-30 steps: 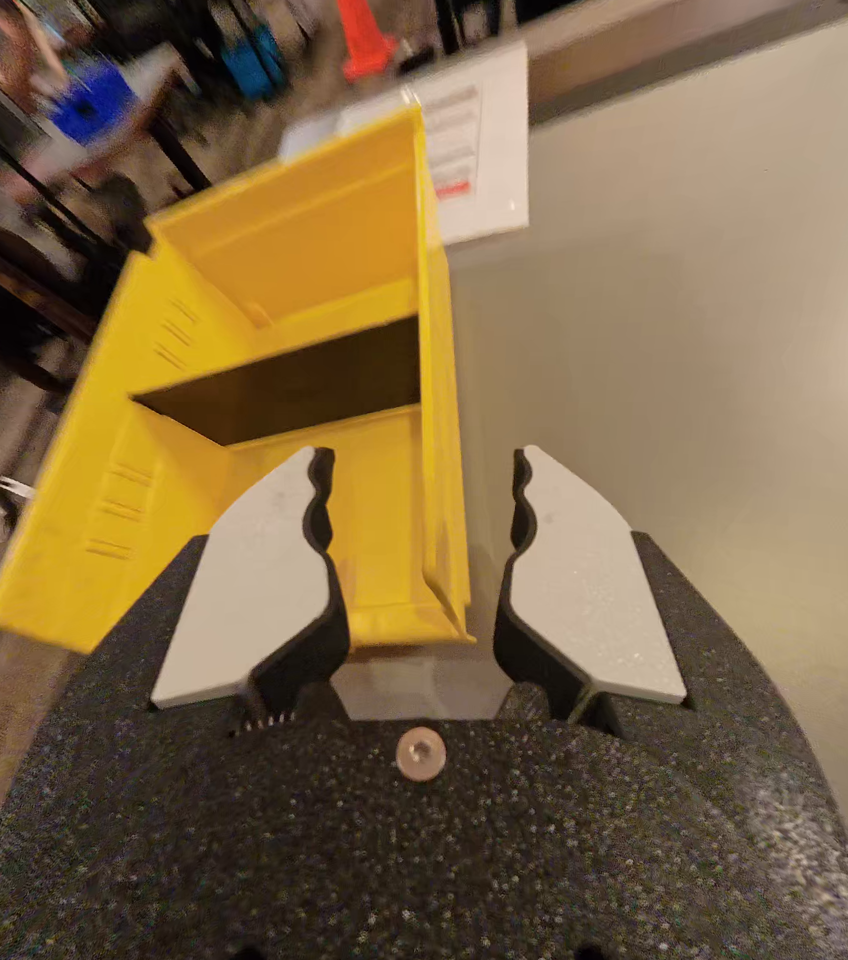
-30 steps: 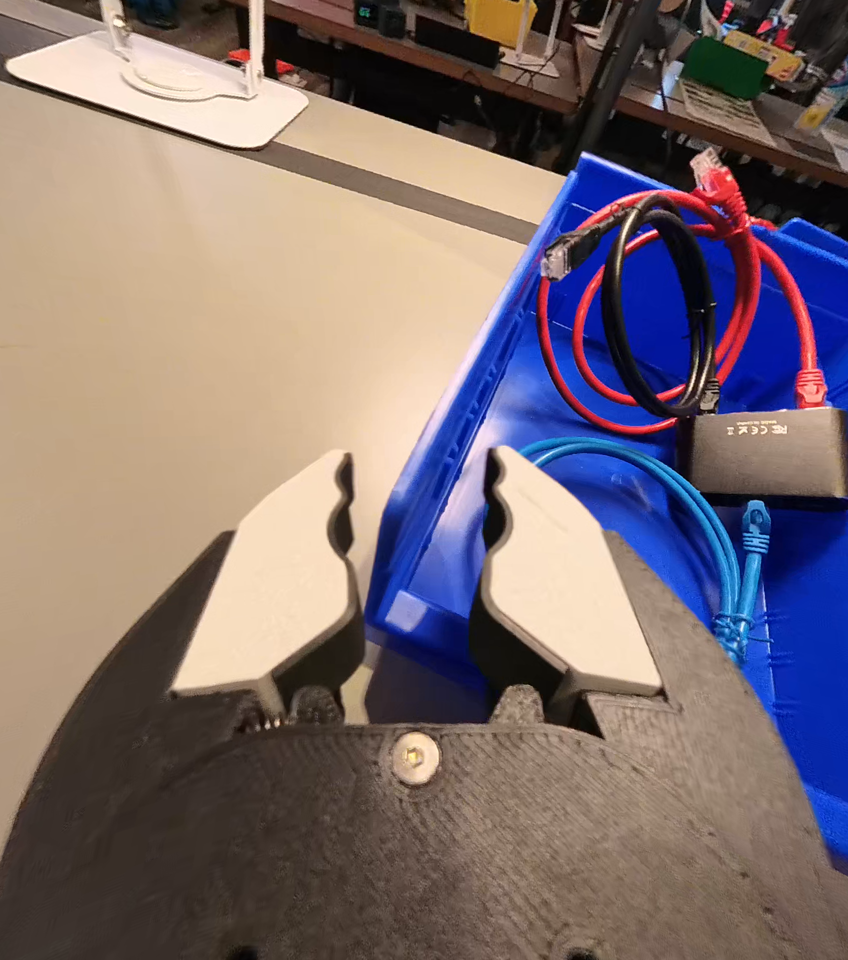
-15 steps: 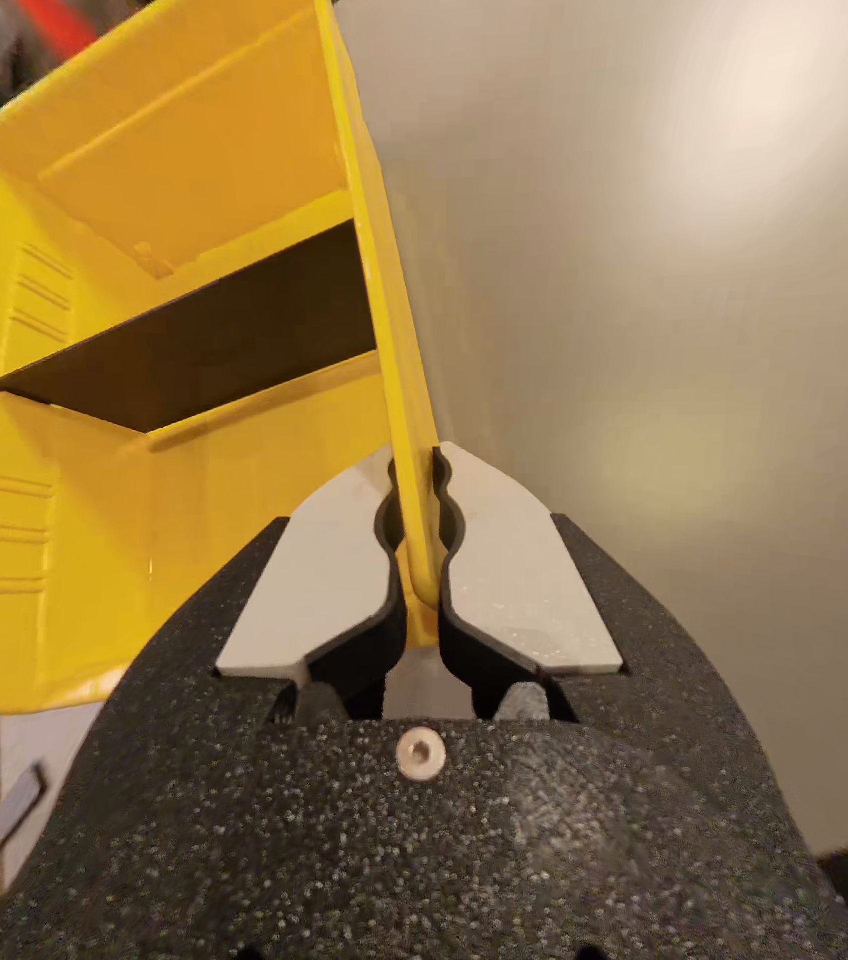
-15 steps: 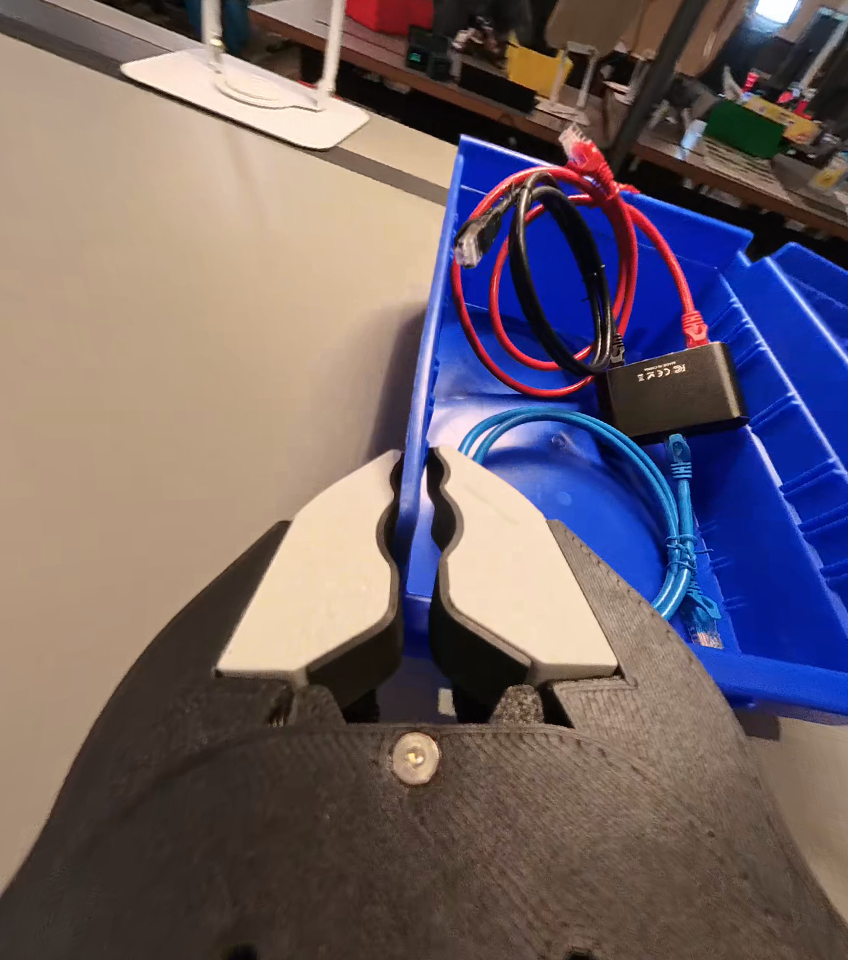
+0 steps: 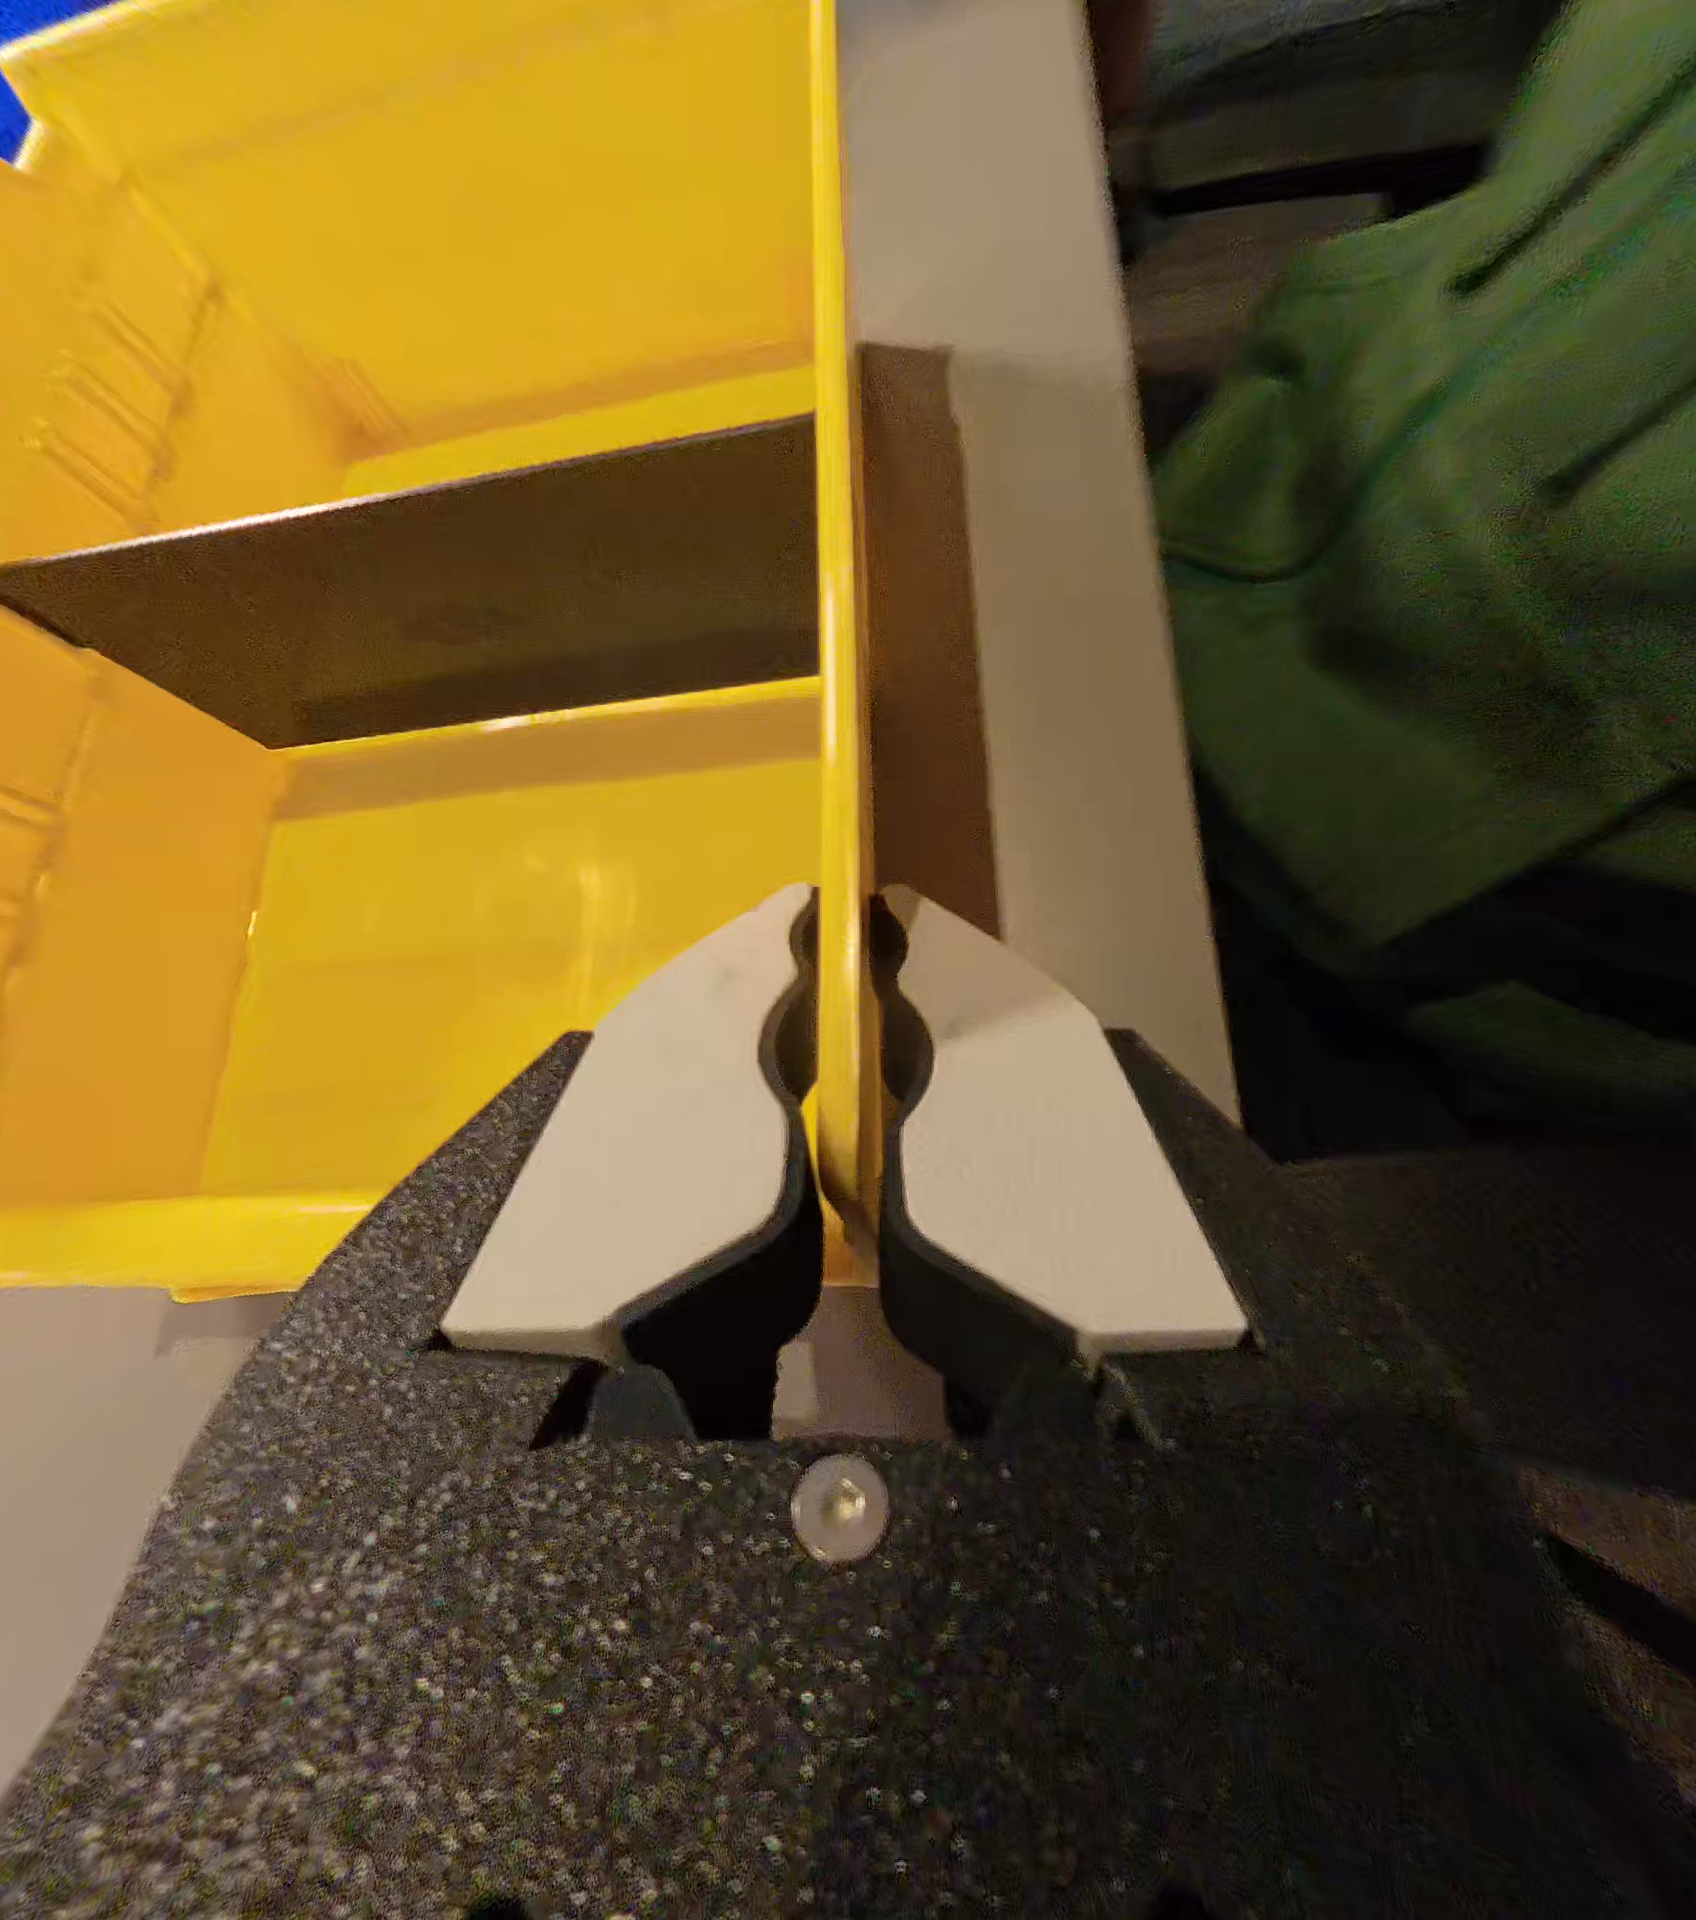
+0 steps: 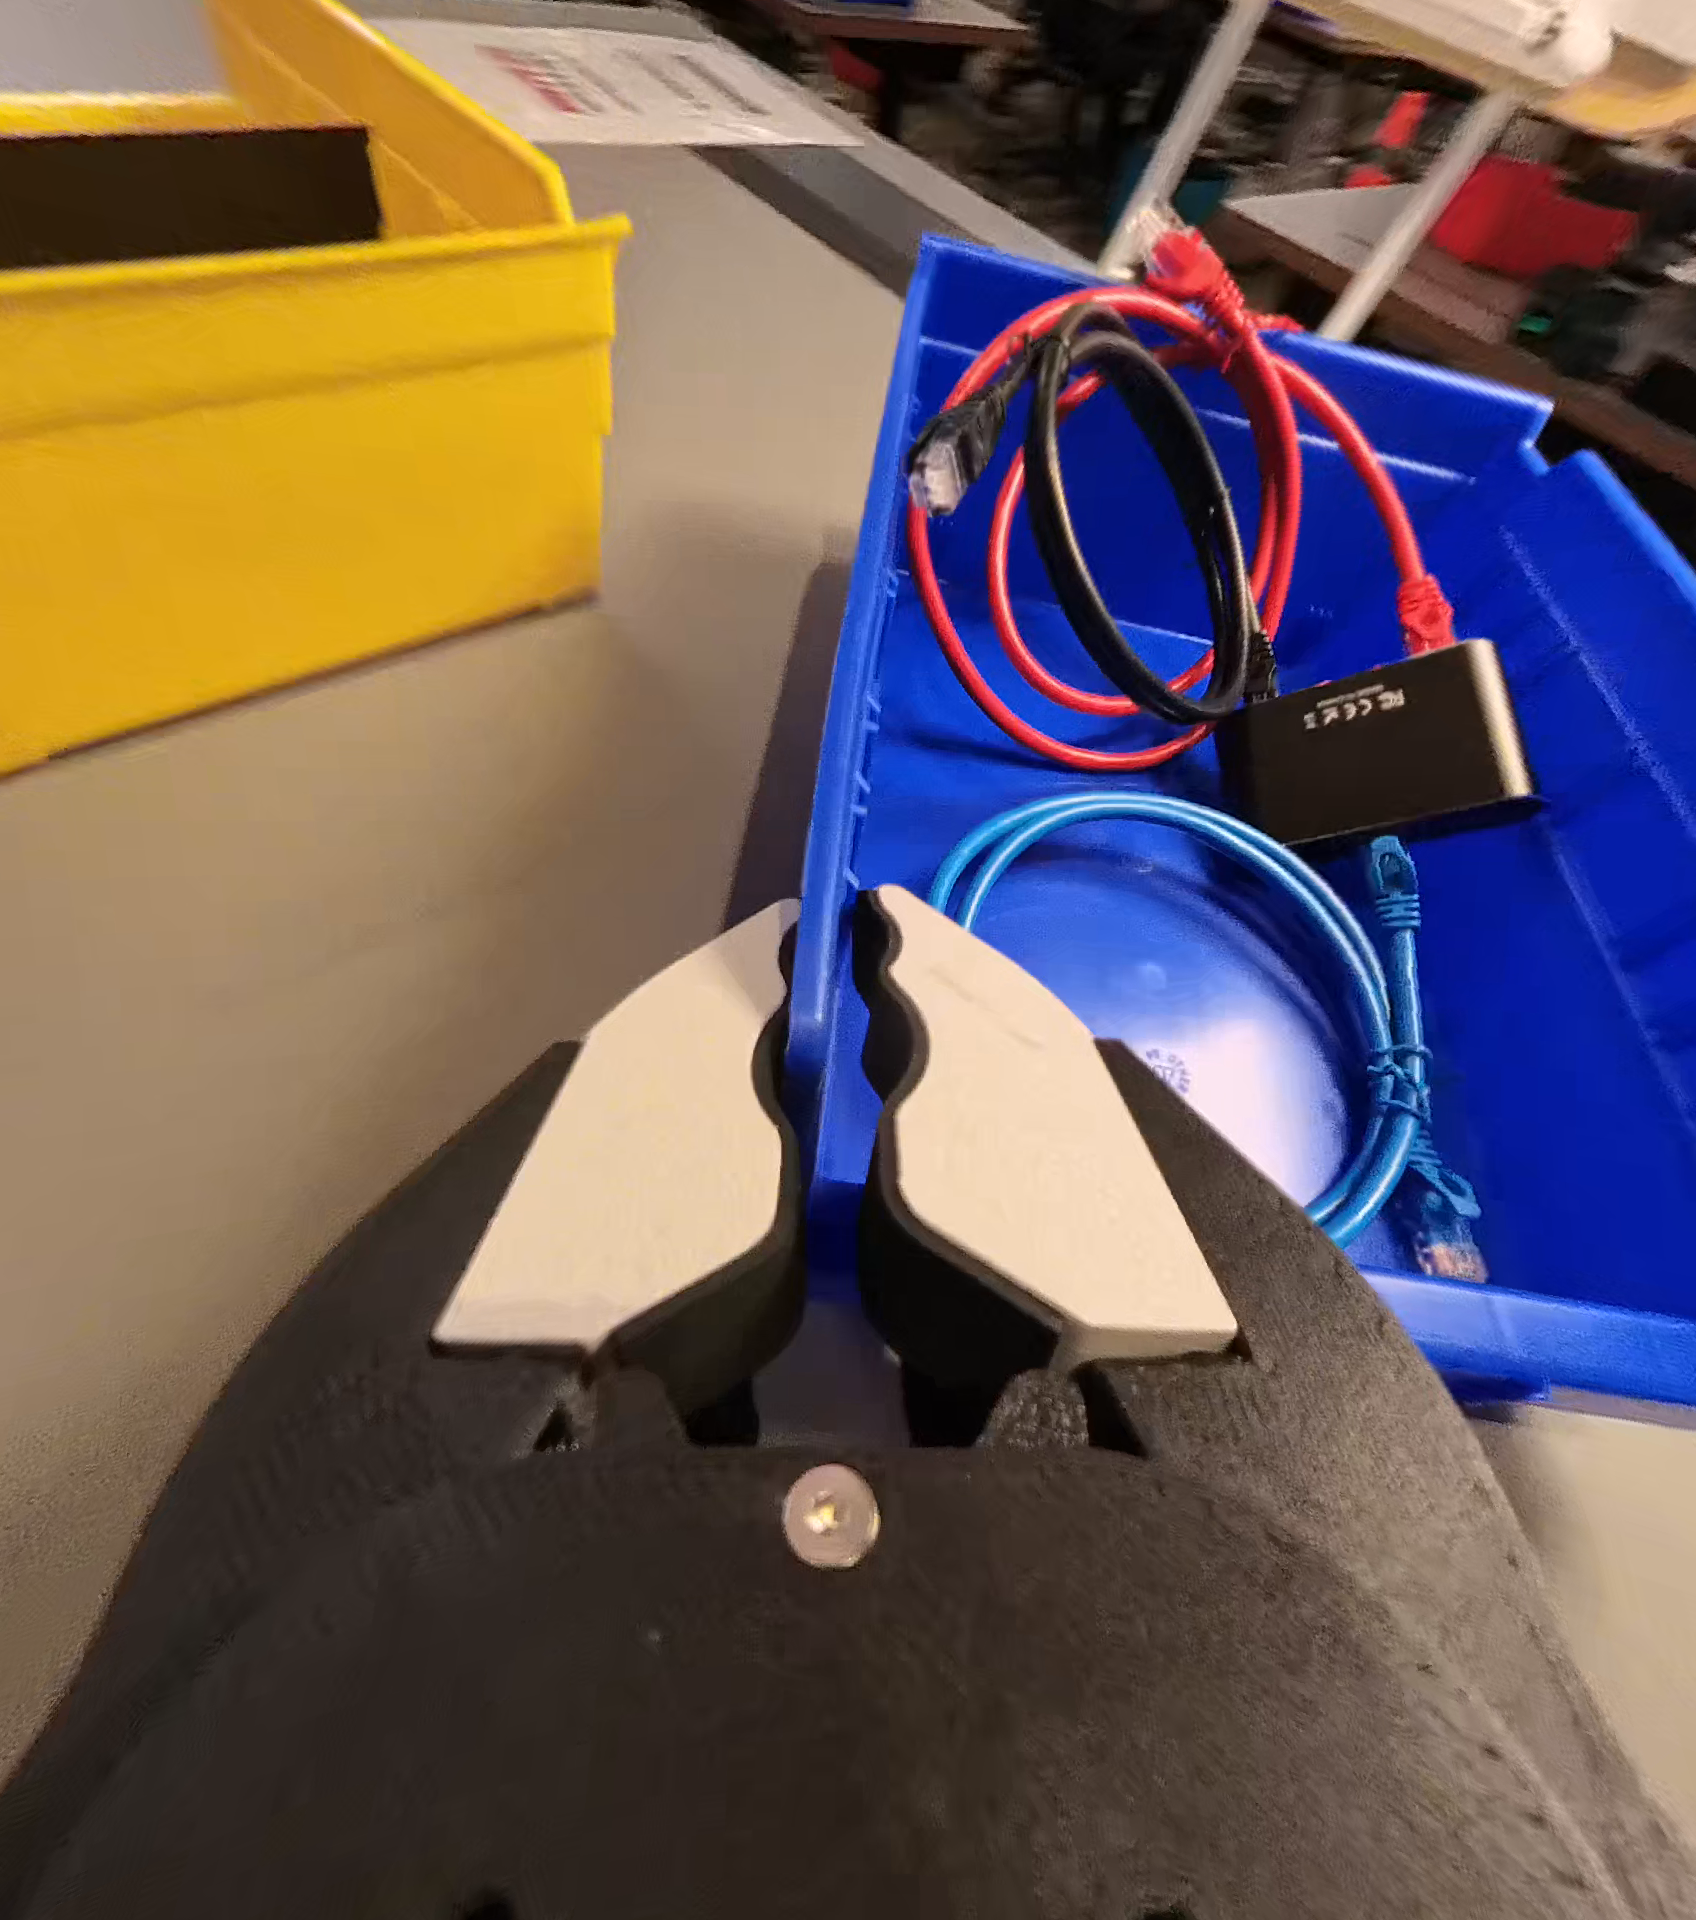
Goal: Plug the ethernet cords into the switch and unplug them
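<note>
Blur smeared the background shelves and the green cloth (image 5: 1509, 582) at the right of the left wrist view, and the yellow bin's (image 5: 428, 935) far end ran out of frame. The left hand-held gripper (image 5: 844, 925) was clamped on that bin's right wall; a dark divider (image 5: 408, 613) crossed its inside. The right hand-held gripper (image 6: 823, 925) pinched the blue bin's (image 6: 1654, 935) left wall. The switch (image 6: 1374, 743) lay inside the blue bin, ahead and right of the fingers, with the red cord (image 6: 1280, 436) and black cord (image 6: 1114, 561) meeting it; the coiled blue cord (image 6: 1239, 862) lay nearer. Both bins stood on the bench (image 6: 304, 935).
</note>
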Tool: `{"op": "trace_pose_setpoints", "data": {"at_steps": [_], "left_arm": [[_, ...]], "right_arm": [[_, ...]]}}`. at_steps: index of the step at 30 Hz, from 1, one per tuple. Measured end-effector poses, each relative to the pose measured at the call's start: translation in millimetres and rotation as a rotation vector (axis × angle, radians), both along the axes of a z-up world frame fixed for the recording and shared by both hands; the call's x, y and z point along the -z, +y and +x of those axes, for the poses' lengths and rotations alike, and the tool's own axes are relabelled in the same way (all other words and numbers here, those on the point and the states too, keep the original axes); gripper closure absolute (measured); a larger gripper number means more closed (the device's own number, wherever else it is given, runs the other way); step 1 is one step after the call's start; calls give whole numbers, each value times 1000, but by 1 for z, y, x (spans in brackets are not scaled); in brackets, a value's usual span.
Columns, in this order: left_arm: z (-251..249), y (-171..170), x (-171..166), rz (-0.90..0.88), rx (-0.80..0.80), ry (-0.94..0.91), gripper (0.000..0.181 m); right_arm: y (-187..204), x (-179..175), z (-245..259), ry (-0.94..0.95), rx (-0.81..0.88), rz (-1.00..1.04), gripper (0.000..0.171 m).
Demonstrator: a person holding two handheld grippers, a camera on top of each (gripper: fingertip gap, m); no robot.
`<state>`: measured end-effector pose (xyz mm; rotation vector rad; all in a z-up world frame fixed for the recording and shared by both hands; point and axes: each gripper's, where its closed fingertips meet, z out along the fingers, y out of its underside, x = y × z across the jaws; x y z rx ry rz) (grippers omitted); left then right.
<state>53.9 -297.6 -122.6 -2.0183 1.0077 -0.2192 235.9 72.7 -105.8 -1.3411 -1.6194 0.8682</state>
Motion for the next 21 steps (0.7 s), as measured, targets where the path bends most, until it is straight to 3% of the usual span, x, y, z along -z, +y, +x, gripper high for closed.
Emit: {"op": "trace_pose_setpoints", "data": {"at_steps": [1,7,21], "left_arm": [[7,-2,0,-10,55,-3,175],[47,-3,0,-84,194,-30,175],[110,34,-1,-91,59,-54,175]], "right_arm": [[-4,0,-6,-6,-57,-14,164],[-34,0,-44,-28,-342,-58,165],[-89,0,-149,-29,-698,-55,165]]}}
